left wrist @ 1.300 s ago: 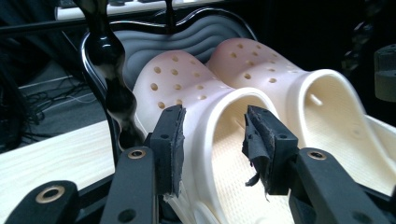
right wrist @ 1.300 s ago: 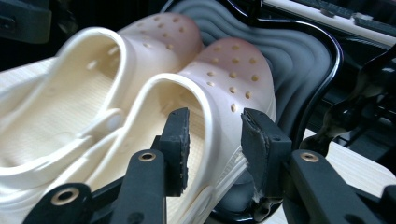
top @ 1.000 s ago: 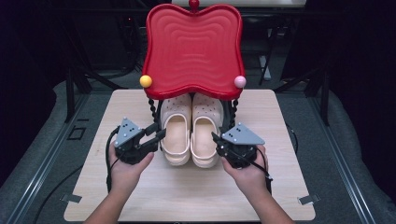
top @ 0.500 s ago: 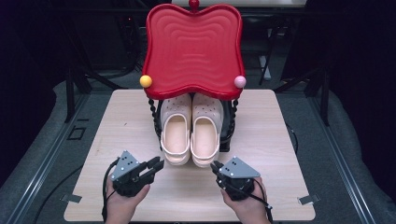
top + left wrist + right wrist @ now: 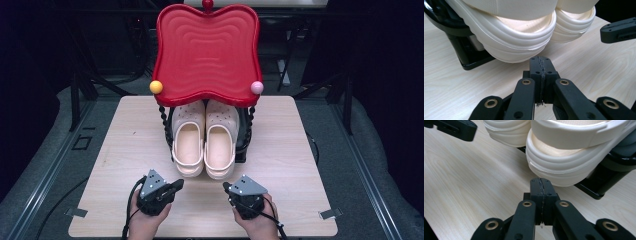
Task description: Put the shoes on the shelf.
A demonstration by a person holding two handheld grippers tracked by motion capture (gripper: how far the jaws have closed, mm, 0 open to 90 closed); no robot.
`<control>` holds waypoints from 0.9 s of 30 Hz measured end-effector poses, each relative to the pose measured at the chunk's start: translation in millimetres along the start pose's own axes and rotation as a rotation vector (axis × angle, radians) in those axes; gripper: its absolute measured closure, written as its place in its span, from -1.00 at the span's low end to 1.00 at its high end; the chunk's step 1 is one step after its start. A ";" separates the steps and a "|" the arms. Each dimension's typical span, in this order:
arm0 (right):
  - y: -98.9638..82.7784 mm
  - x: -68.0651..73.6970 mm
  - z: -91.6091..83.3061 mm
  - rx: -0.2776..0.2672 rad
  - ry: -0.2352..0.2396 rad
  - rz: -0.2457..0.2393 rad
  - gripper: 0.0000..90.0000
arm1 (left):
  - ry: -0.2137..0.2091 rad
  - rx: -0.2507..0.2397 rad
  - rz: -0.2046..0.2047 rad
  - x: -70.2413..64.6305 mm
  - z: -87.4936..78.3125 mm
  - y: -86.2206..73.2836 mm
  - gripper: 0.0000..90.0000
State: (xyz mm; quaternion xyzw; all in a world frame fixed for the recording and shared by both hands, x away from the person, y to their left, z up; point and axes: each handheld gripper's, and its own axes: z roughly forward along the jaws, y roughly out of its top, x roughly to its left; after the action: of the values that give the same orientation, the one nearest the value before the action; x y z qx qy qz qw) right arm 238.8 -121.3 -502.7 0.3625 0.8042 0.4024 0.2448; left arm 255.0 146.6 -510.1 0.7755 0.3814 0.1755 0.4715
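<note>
Both the left gripper (image 5: 176, 186) and the right gripper (image 5: 227, 188) were held clenched on nothing above the table (image 5: 125, 145), just short of the cream clogs (image 5: 205, 145) resting on a black stand (image 5: 245, 140).

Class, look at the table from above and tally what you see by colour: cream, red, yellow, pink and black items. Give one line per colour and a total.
Cream clogs: 2 (left clog, right clog)
Red tray top: 1
Yellow ball: 1
Pink ball: 1
Black hand-held grippers: 2 (left hand-held gripper, right hand-held gripper)
Total: 7
</note>
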 end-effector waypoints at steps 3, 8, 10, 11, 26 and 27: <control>-0.2 1.2 4.8 0.016 0.013 -0.008 1.00 | 0.006 0.007 0.004 -1.4 3.5 -0.3 1.00; -0.2 -1.4 9.1 0.014 0.017 0.008 1.00 | 0.022 0.007 -0.004 -2.5 7.1 3.2 1.00; 0.6 -2.3 9.8 0.014 0.015 0.015 1.00 | 0.028 0.006 -0.001 -2.4 8.3 3.7 1.00; 0.8 -2.9 10.4 0.010 0.014 0.017 1.00 | 0.035 0.004 0.002 -2.2 8.6 3.9 1.00; 2.7 -7.0 11.2 -0.016 -0.003 0.047 1.00 | 0.076 -0.003 -0.023 9.5 1.2 3.6 1.00; 3.4 -7.7 11.6 -0.020 -0.004 0.050 1.00 | 0.080 -0.001 -0.026 10.9 0.4 3.5 1.00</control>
State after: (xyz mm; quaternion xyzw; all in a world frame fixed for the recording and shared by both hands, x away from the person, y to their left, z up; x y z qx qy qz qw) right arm 252.8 -120.5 -505.6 0.3810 0.7904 0.4155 0.2399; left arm 263.8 153.7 -508.2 0.7625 0.4101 0.2004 0.4585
